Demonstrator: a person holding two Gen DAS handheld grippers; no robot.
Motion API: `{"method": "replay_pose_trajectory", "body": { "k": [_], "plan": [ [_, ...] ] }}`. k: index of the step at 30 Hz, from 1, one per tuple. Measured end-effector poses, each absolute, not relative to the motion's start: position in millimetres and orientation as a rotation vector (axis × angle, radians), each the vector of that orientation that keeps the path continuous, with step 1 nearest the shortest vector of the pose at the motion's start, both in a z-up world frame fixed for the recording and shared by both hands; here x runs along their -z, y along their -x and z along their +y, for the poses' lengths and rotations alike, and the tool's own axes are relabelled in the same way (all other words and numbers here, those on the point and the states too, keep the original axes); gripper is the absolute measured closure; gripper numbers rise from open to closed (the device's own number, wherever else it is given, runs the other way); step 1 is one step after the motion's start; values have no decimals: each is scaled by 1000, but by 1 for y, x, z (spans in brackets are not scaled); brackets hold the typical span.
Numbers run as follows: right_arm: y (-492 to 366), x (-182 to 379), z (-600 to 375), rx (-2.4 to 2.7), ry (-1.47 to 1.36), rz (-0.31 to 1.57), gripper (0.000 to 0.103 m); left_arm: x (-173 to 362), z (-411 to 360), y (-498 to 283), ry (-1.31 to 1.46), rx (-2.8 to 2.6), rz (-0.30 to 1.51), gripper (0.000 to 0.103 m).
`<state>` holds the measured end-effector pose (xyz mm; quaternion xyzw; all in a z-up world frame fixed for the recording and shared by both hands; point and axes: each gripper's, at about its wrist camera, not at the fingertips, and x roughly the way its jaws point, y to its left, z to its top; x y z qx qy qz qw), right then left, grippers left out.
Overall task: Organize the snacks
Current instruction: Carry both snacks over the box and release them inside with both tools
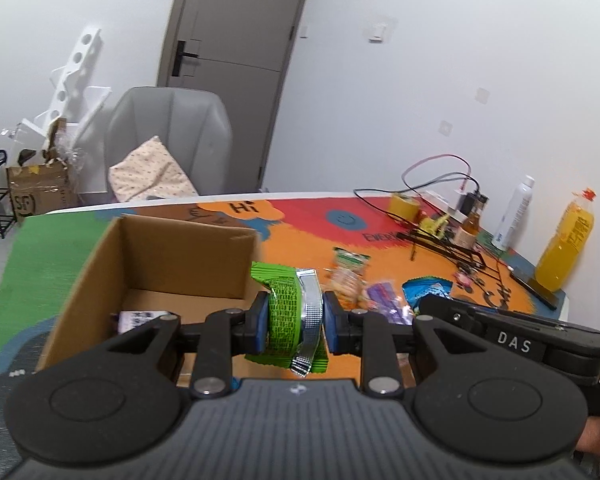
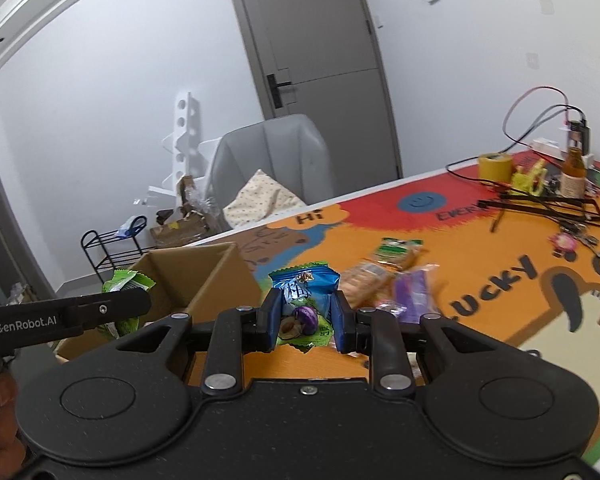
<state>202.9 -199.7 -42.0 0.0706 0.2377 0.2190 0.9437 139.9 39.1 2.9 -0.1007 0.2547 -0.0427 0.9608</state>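
The left gripper (image 1: 294, 322) pinches a green snack packet (image 1: 286, 312) between its pads, the cardboard box (image 1: 148, 256) at ten o'clock. The right gripper (image 2: 306, 322) jaws press a blue snack bag (image 2: 304, 296) between them.

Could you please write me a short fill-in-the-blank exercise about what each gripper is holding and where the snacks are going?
1. The left gripper is shut on a snack packet whose colour is ____.
2. The right gripper is shut on a ____ packet.
3. The open container beside both grippers is a ____ box.

Missing words: green; blue; cardboard
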Motion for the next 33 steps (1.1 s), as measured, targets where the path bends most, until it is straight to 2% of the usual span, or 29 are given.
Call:
{"method": "replay_pose_trajectory", "body": {
  "k": [26,30,33],
  "plan": [
    [-206,25,-115,-601,-65,475,79,9,124,-135,295,-60,544,72],
    [-208,23,-103,-632,-63,481,78,9,133,-130,304,-87,546,65],
    [-211,22,-96,-662,-83,502,69,9,137,-128,308,-103,544,55]
  ]
}}
